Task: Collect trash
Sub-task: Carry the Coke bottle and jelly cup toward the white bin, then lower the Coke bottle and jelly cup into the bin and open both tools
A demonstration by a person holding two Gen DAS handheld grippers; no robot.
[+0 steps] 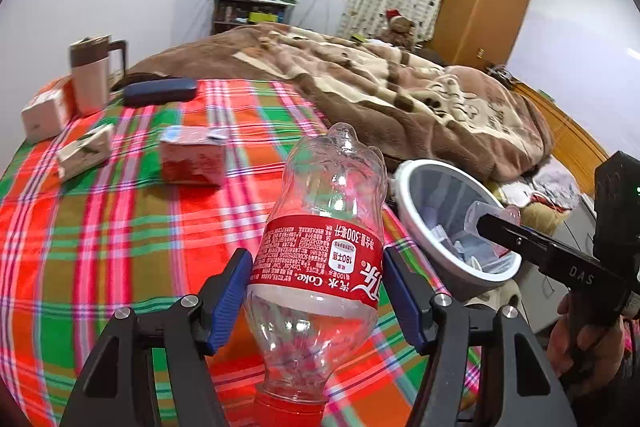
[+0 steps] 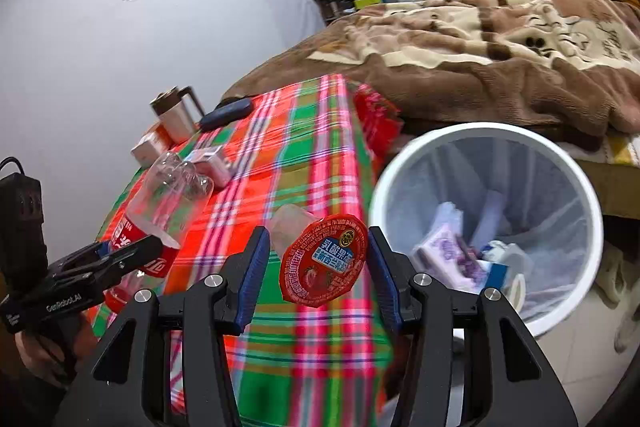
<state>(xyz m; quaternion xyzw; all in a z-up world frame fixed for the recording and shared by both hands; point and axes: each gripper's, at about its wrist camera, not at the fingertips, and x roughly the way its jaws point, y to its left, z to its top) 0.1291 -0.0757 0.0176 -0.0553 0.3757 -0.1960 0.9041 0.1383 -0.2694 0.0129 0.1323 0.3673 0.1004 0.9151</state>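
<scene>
Holding a bottle (image 1: 320, 247), the left gripper (image 1: 316, 291) and the right gripper (image 2: 316, 267), clamping a jelly cup (image 2: 322, 261), near the part-filled bin (image 2: 576, 179) at right; cartons (image 1: 192, 159) at upper left remain.

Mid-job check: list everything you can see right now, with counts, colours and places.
cola bottle: 1, clear with red label and cap, empty, held off the table in the left gripper
jelly cup: 1, clear with red lid, held in the right gripper
trash bin: 1, white, beside the table, some trash inside
table: 1, red-green plaid cloth
small cartons: 3, red or white, on the table's far part
mug: 1, cream and brown, far corner
case: 1, dark blue, by the mug
bed blanket: 1, brown, behind the table
left gripper: 1, black, blue pads
right gripper: 1, black, blue pads
</scene>
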